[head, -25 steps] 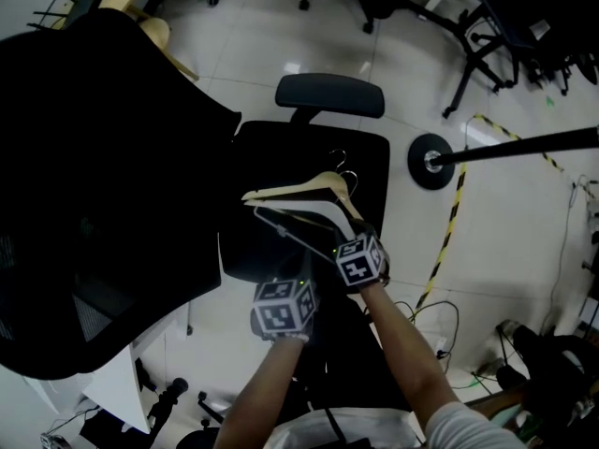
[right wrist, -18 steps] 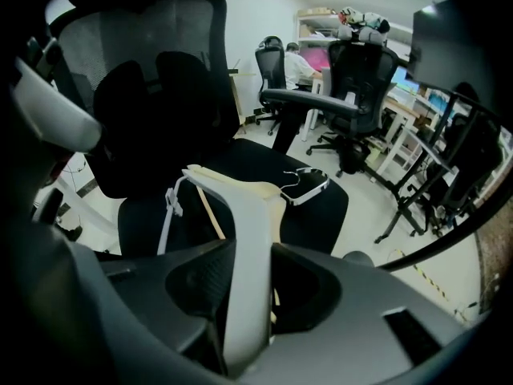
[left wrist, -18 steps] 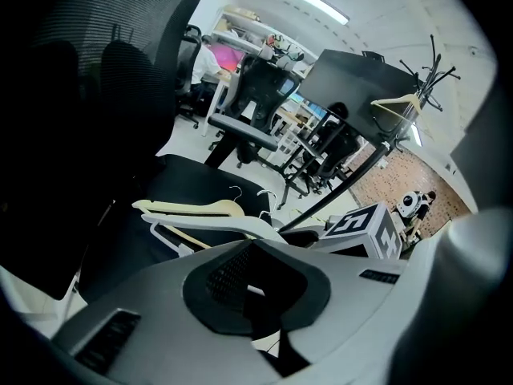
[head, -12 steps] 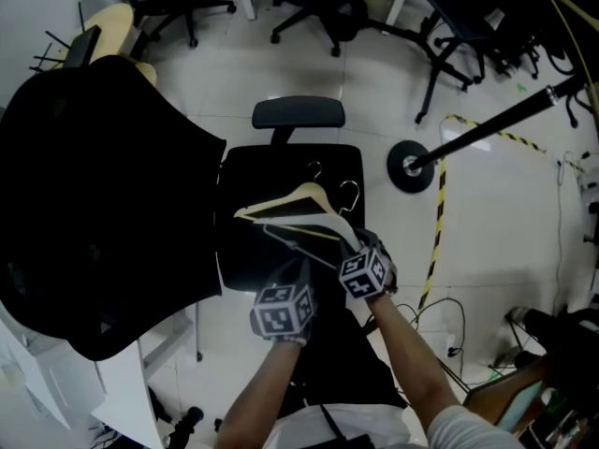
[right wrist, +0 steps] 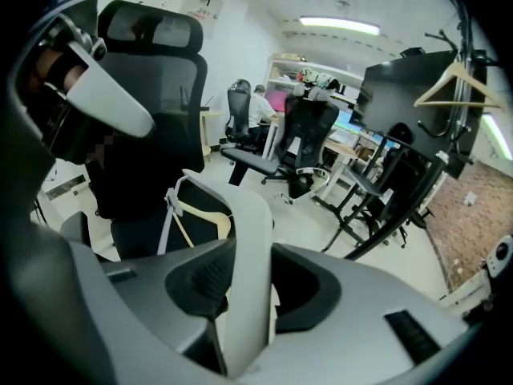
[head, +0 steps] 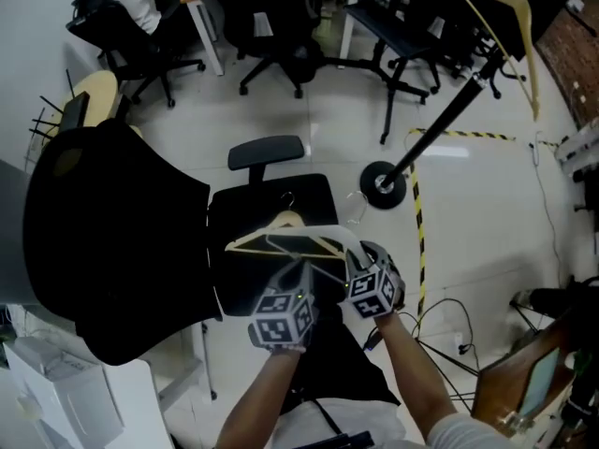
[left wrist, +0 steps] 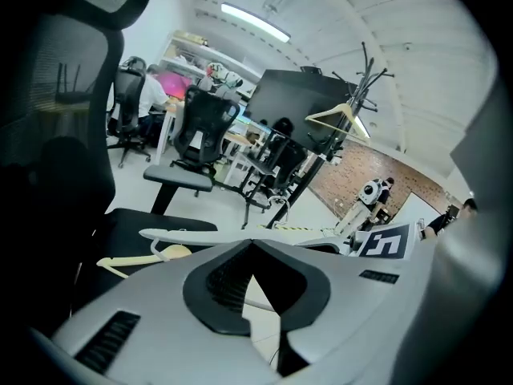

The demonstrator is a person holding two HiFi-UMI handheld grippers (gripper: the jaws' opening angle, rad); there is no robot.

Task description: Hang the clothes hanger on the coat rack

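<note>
Both tongs are coming up from the chair [head: 243, 213] with the hanger [right wrist: 244, 215]. A second ago they were working low over its seat. Now the head view is taking in much more of the room, including the whole rack [head: 440, 120] and the wooden hanger [head: 510, 7] already on its top.

The right gripper [right wrist: 244, 287] is clamping the hanger's broad white shoulder, and that grip is not changing. The left gripper [left wrist: 252, 271] is holding its jaws nearly together, and the hanger's thin lower bar is crossing between them, so it is probably pinching that bar to steady it.

The hanger is hanging above the chair's seat, hook end pointing away from the person. A cream hanger [left wrist: 128, 259] is showing just under it. I cannot tell whether it is riding along or lying on the seat.

The rack is standing beyond the chair on its right side, well apart, so the pick-up looks finished and the carry is only beginning.
</note>
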